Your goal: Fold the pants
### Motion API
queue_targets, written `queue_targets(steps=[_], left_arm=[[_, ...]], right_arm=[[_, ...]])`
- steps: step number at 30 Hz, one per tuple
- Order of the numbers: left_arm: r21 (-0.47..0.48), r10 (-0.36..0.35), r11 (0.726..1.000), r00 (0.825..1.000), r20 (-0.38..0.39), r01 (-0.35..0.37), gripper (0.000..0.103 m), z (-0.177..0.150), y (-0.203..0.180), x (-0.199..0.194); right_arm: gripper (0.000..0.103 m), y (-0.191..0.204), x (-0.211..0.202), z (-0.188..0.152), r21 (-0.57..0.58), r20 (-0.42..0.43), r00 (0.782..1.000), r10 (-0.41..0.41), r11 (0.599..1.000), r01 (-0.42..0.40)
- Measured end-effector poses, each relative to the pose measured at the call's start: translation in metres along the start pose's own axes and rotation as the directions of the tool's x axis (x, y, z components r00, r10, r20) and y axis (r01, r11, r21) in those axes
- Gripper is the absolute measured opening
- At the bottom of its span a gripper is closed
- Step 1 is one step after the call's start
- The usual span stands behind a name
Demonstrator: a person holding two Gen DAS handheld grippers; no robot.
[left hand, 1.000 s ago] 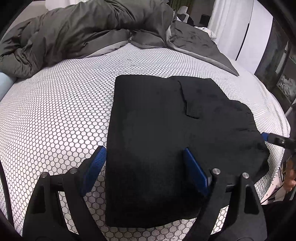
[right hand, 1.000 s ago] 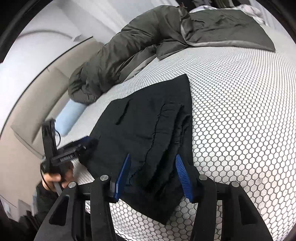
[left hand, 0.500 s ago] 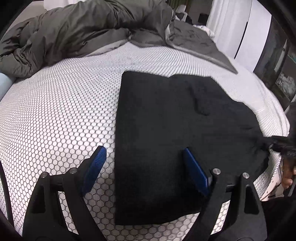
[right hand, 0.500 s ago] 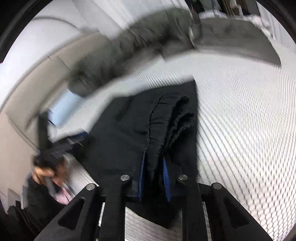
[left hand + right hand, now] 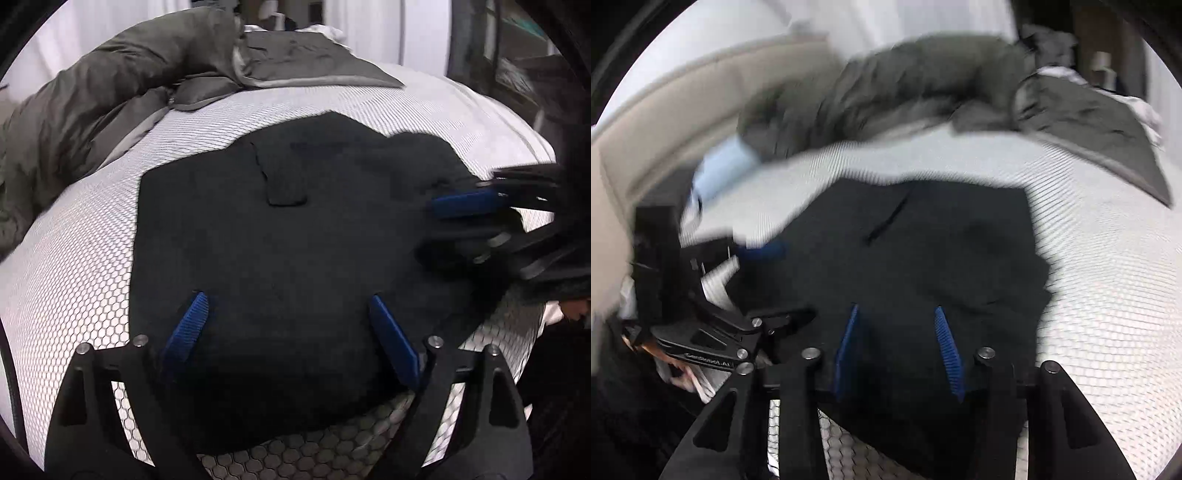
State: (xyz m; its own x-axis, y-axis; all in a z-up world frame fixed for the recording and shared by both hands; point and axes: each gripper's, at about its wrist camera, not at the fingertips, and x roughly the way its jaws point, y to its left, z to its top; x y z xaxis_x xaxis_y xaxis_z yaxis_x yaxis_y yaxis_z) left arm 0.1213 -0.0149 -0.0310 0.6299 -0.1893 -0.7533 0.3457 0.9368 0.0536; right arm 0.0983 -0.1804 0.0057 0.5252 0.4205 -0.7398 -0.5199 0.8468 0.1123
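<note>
On the honeycomb-patterned bed [image 5: 74, 280] your black pants [image 5: 280, 236] lie folded; left claw [image 5: 291, 332] gapes wide, right claw [image 5: 897, 350] partly spread, both empty. Probably smooth and finish next.

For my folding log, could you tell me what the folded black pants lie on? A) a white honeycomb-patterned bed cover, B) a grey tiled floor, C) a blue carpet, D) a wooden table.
A: the folded black pants rest on the white honeycomb-patterned bed cover.
</note>
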Motion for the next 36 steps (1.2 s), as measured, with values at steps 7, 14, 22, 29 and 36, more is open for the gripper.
queue_targets(steps=[7,14,22,29,36], left_arm=[[0.0,-0.011,1.0,1.0,-0.011,0.011,0.09,-0.016,0.015,-0.007],[-0.06,-0.076,0.995,0.994,0.074,0.081,0.091,-0.001,0.022,-0.032],[-0.082,-0.063,0.995,0.997,-0.035,0.06,0.093,0.011,0.04,0.013],[-0.214,-0.06,0.976,0.997,-0.049,0.048,0.091,-0.006,0.077,-0.006],[-0.241,-0.033,0.97,0.999,0.038,0.041,0.086,0.015,0.081,-0.023]], right_arm=[[0.038,-0.014,-0.001,-0.021,-0.091,-0.042,0.99,-0.133,0.987,0.129],[0.042,-0.022,-0.021,-0.008,0.018,0.032,0.999,-0.027,0.999,0.026],[0.044,0.002,0.054,0.025,-0.102,-0.108,0.993,-0.054,0.994,0.043],[0.044,-0.03,0.013,0.016,-0.037,-0.085,0.994,-0.063,0.997,0.06],[0.047,0.002,0.012,0.035,-0.073,-0.018,0.999,-0.038,0.997,0.036]])
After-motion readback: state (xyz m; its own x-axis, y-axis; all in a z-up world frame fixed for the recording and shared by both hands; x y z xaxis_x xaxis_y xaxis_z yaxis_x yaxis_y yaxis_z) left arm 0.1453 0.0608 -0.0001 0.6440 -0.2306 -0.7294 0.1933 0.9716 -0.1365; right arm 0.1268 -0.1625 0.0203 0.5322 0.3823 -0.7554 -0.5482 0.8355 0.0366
